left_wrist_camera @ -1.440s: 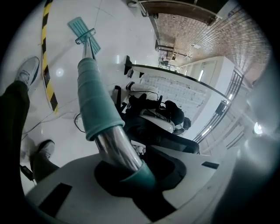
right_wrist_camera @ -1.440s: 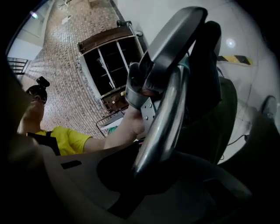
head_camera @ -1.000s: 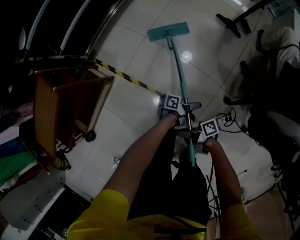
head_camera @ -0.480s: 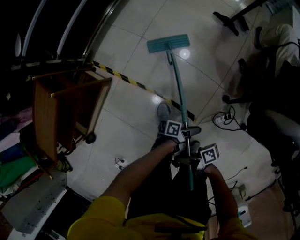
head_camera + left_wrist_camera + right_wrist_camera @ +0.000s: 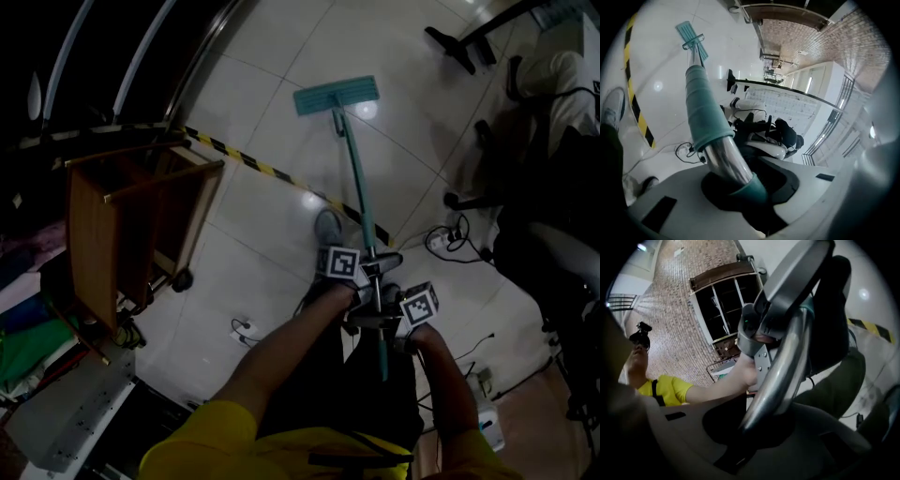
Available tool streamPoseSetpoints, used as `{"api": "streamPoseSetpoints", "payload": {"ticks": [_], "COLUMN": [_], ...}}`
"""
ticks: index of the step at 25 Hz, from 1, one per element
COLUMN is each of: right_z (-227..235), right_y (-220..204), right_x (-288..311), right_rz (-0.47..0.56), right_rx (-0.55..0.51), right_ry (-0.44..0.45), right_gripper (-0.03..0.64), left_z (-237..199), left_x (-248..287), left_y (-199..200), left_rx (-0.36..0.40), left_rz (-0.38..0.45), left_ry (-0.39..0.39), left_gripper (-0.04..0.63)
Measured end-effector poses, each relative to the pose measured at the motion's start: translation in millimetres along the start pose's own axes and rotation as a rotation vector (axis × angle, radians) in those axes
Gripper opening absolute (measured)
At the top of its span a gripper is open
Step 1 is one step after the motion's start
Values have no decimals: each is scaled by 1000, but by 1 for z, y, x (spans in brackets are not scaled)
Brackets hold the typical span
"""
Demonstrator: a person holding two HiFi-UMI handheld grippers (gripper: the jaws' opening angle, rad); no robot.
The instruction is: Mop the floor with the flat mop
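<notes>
Teal flat mop (image 5: pixel 356 178), chrome-and-teal pole. Its rectangular head (image 5: pixel 336 96) lies flat on the white tiled floor (image 5: pixel 272 75), well ahead of the person. The pole's long axis runs straight back to both grippers. Left gripper (image 5: pixel 367 274) is clamped on the pole, nearer the head. Right gripper (image 5: pixel 386 323) is clamped just behind it, near the pole's end.

The mop (image 5: pixel 359 183) is leaning tilted, its flat teal head (image 5: pixel 336 95) lying flush on the pale tiled floor (image 5: pixel 281 56). The slim pole (image 5: pixel 705 112) is rising from the head's middle, teal-sleeved along most of its length and showing bare shiny metal where the left gripper (image 5: pixel 372 273) and right gripper (image 5: pixel 384 323) are clamping it.
</notes>
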State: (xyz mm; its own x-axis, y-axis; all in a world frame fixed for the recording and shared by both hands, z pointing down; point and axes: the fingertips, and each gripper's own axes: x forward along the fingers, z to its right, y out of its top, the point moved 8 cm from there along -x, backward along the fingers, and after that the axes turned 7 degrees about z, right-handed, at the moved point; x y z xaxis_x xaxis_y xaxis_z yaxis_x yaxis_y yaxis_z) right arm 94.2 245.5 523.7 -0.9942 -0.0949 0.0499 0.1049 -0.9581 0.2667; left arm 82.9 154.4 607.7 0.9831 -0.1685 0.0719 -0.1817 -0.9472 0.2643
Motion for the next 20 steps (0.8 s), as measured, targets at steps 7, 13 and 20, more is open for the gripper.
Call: {"api": "streamPoseSetpoints", "payload": {"ticks": [7, 13, 20], "right_z": [33, 12, -26], "right_y": [139, 117, -48], "right_x": [27, 42, 26], "right_rz": [46, 102, 58], "right_rx": [-26, 23, 162], "right_ry": [-29, 61, 27], "right_gripper": [37, 34, 43], "left_z": [-18, -12, 12], "left_x": [10, -6, -53], "left_y": [147, 135, -35], "left_rx": [76, 125, -49], "left_rz": [-43, -51, 14], "left_ry": [72, 147, 163], "left_gripper": [97, 92, 103]}}
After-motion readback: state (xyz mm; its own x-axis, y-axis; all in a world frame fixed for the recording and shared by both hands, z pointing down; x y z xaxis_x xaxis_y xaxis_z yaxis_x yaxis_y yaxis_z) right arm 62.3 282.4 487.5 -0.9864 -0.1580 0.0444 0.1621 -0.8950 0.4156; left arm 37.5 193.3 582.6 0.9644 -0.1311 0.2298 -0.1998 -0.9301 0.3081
